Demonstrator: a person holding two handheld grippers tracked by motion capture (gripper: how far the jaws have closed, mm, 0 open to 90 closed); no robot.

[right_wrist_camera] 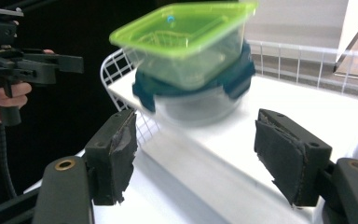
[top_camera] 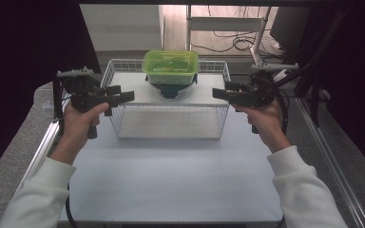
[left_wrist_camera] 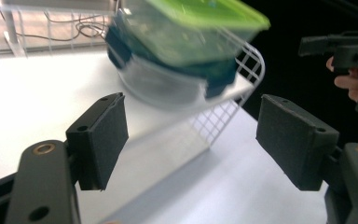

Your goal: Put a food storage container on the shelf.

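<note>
While held either side of the wire basket (top_camera: 119, 124) at frame centre, left gripper (top_camera: 123, 96) wide open and empty, right gripper (top_camera: 220, 93) likewise, green-lidded container (top_camera: 170, 65) stacked on teal-lidded container (top_camera: 171, 87) inside, upper centre, white tabletop (top_camera: 171, 180) below.

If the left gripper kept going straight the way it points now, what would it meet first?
Probably the stacked containers: the left gripper, open and empty, aims past the white wire basket's rim at the clear round container with a dark teal lid under the green-lidded clear plastic box. Depth is unclear.
</note>
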